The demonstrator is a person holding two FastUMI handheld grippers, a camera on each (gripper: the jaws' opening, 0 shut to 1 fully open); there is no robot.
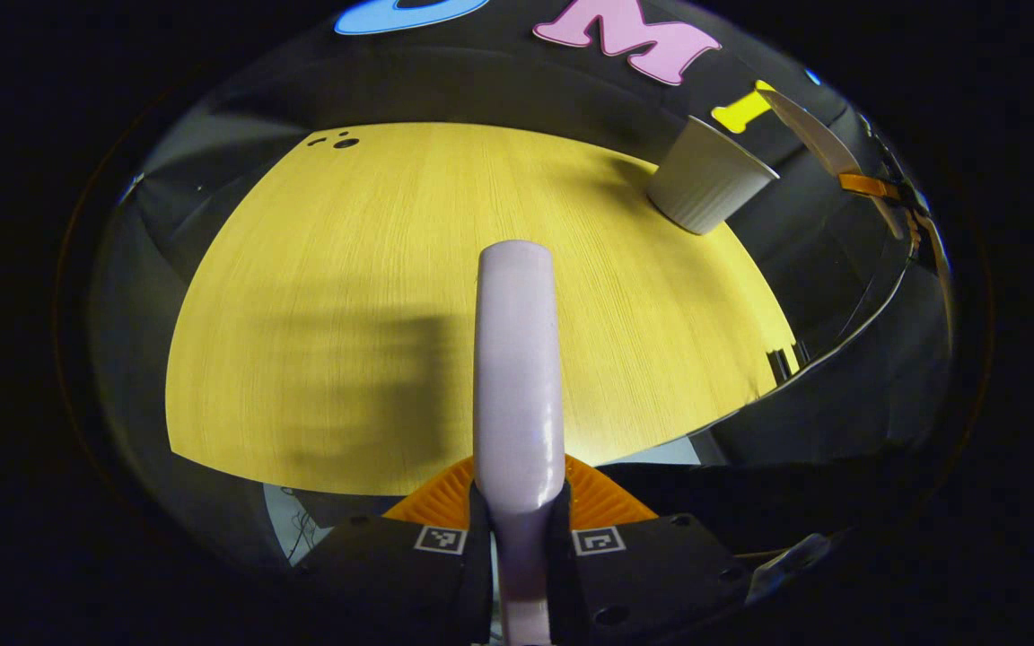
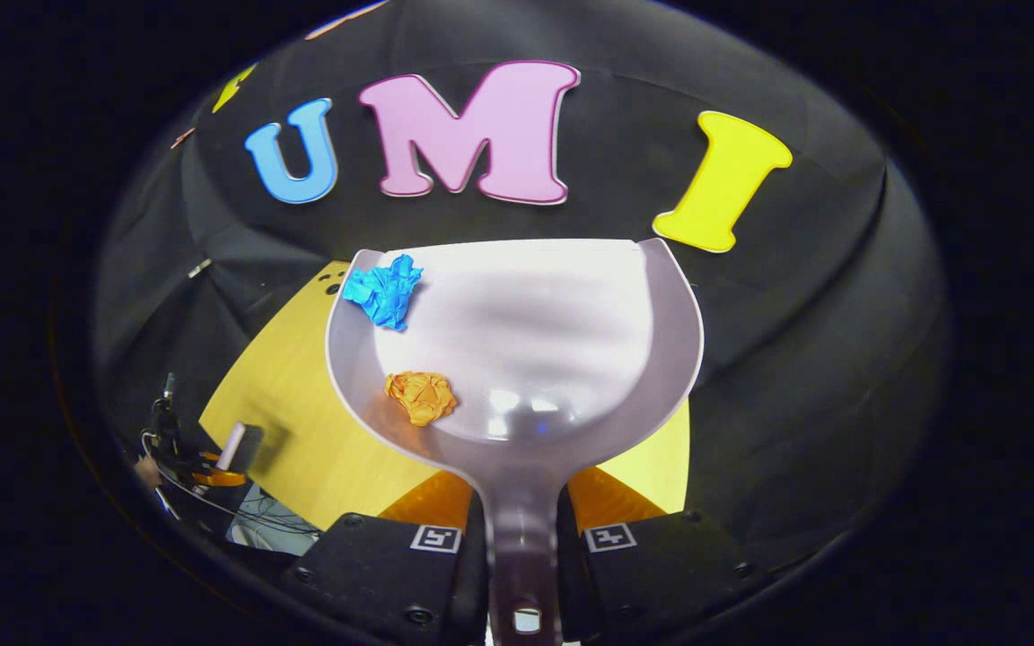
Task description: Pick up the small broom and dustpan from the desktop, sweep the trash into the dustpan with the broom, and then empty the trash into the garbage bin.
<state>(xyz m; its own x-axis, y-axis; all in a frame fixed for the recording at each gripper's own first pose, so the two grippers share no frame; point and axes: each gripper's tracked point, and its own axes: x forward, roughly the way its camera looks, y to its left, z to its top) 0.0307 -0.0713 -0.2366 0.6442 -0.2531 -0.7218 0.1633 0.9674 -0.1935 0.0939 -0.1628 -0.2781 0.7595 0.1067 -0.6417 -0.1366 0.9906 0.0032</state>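
My left gripper (image 1: 519,529) is closed on the broom (image 1: 517,377), both fingers pressing the pale handle, which runs straight up the left gripper view above the yellow desk (image 1: 302,296). The garbage bin (image 1: 707,176), a white ribbed tub, stands at the desk's far right corner. My right gripper (image 2: 524,538) clamps the handle of the dustpan (image 2: 553,332), held level off the desk's surface, its far lip toward the booth wall. A crumpled blue scrap (image 2: 384,291) lies in the pan's far left corner, against the rim. A crumpled orange scrap (image 2: 422,397) lies nearer the handle, by the left wall, apart from the blue one.
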